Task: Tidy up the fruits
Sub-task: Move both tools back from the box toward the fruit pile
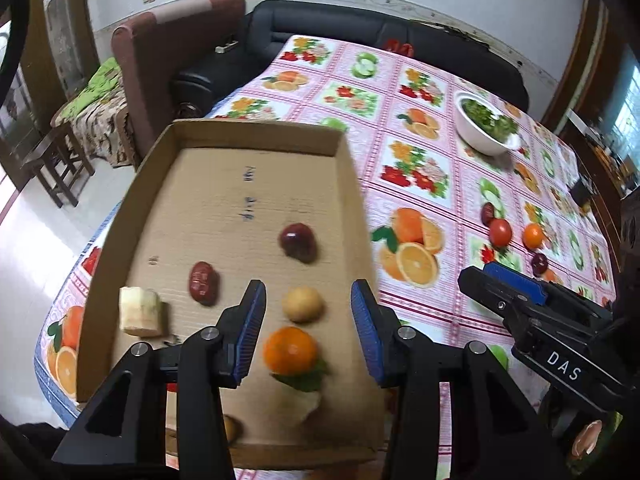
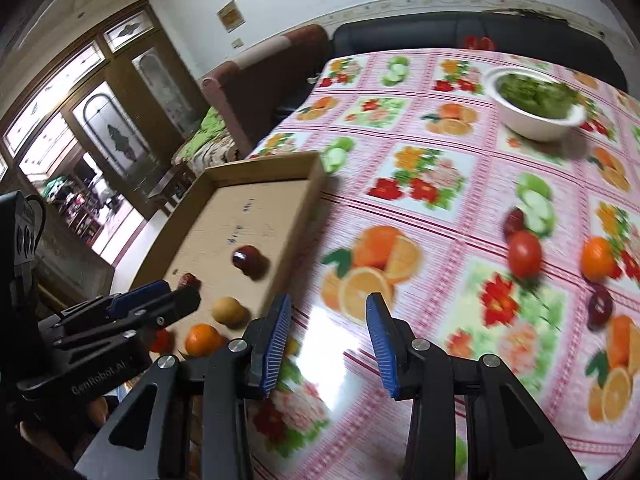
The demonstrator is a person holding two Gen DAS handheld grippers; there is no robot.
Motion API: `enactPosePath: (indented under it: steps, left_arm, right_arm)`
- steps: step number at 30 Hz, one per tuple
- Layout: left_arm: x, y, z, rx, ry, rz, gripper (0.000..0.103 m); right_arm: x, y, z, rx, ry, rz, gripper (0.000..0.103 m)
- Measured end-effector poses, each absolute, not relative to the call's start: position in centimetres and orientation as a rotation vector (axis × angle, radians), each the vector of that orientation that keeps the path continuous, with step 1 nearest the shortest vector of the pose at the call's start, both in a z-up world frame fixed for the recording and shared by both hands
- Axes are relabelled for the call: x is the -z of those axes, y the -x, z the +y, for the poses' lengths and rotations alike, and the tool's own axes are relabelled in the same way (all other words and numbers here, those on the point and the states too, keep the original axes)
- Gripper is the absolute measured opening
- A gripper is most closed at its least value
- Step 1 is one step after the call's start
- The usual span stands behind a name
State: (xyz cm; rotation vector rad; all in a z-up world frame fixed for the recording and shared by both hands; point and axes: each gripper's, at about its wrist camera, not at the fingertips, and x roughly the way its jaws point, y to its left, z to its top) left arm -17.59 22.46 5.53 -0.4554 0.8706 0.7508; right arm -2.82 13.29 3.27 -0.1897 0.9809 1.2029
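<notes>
Fruits lie partly in the cardboard tray [image 1: 256, 132] — an orange [image 1: 290, 350], a pale round fruit [image 1: 302, 304], a dark plum [image 1: 298, 242], a red date [image 1: 203, 283] and a cut pale chunk [image 1: 140, 312] — while a tomato [image 2: 525, 255], a second orange [image 2: 597, 259] and a dark fruit [image 2: 600, 306] sit blurred on the patterned tablecloth [image 2: 440, 208]. The left gripper [image 1: 308, 304] hangs over the tray, fingers apart around nothing, hiding the tray's near corners. The right gripper [image 2: 328, 332] stands parted and empty over bare cloth; a small fruit at the tray's near edge is cut off by the left gripper's body.
</notes>
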Motion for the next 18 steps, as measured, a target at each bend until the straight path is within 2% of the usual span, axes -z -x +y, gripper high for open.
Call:
enactPosePath:
  steps: [13, 16, 18]
  left_arm:
    - [-6.3, 15.9, 19.8, -0.707, 0.423, 0.873, 0.043]
    - [-6.4, 15.7, 19.4, -0.698, 0.42, 0.874, 0.049]
    - [-6.3, 15.4, 19.1, -0.692, 0.419, 0.874, 0.049]
  right_arm:
    - [-2.4, 0.2, 7.3, -1.096, 0.142, 0.997, 0.043]
    - [-2.3, -0.2, 6.2, -1.079, 0.13, 0.999, 0.043]
    - [-2.2, -0.6, 5.7, -1.068, 0.124, 0.997, 0.043]
